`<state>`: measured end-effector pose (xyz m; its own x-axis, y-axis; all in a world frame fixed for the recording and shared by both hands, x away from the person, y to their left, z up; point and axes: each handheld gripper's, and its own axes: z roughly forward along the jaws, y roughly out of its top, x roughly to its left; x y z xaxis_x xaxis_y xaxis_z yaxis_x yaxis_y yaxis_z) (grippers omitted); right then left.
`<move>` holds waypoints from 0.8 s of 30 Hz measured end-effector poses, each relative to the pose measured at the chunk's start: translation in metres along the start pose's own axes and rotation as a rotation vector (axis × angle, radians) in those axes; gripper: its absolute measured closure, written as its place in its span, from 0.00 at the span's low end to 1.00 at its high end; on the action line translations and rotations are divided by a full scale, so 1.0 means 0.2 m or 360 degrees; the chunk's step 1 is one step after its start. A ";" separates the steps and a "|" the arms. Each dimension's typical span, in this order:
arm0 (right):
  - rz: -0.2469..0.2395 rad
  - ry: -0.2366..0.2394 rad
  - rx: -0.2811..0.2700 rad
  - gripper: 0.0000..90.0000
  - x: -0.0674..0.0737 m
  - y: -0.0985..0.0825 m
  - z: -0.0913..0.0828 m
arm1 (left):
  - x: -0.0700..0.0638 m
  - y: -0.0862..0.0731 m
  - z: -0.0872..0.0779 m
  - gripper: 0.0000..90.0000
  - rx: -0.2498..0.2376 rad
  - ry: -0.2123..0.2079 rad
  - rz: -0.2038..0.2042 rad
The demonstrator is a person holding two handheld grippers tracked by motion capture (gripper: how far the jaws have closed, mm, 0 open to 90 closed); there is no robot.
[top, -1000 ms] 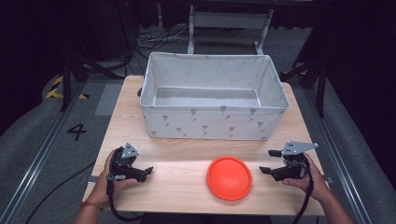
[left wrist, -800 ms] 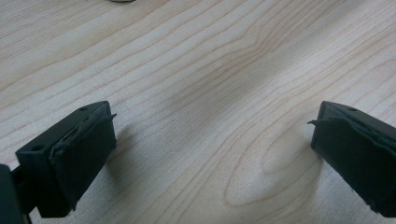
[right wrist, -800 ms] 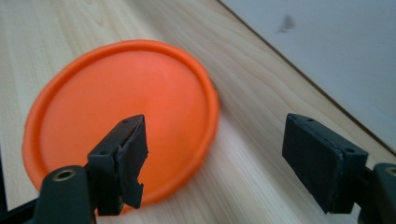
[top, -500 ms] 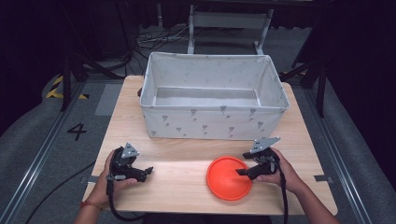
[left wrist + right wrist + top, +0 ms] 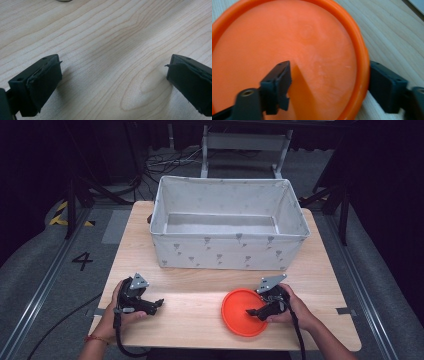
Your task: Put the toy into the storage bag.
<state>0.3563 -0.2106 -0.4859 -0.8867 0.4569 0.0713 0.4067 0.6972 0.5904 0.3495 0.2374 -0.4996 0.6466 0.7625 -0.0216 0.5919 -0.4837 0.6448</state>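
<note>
An orange plate (image 5: 237, 309) lies on the wooden table (image 5: 192, 322) near its front edge, right of centre. My right gripper (image 5: 256, 312) reaches over the plate's right side. In the right gripper view one jaw stands inside the orange plate (image 5: 287, 37) and the other outside its rim, so the rim sits between the jaws of the right gripper (image 5: 329, 77). The jaws have just been closing, and the inner pad is still apart from the rim. My left gripper (image 5: 159, 303) rests at the front left, and the left gripper (image 5: 113, 72) stands open over bare wood.
A large grey fabric bin (image 5: 225, 251) with a small printed pattern stands across the back half of the table, with nothing visible inside. Beyond the table are dark floor, cables and a metal frame (image 5: 245, 142).
My right gripper has moved left and down from beside the plate until its jaws straddle the plate's right rim. The left gripper has not moved.
</note>
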 end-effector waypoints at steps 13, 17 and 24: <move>0.0242 0.0177 -0.0116 0.82 -0.11 -0.01 -0.05 | 0.00 0.00 0.00 0.00 0.0002 0.0000 0.0000; 0.0200 0.0204 -0.0136 0.87 -0.11 0.00 -0.12 | 0.00 0.00 0.00 0.00 0.0000 0.0004 0.0007; 0.0045 0.0168 -0.0177 0.91 -0.04 0.08 -0.26 | 0.00 0.00 0.00 0.00 0.0002 0.0004 0.0008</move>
<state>0.3589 -0.2318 -0.4356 -0.8958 0.4108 0.1696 0.4100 0.6165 0.6722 0.3499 0.2377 -0.4993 0.6484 0.7611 -0.0165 0.5892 -0.4879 0.6440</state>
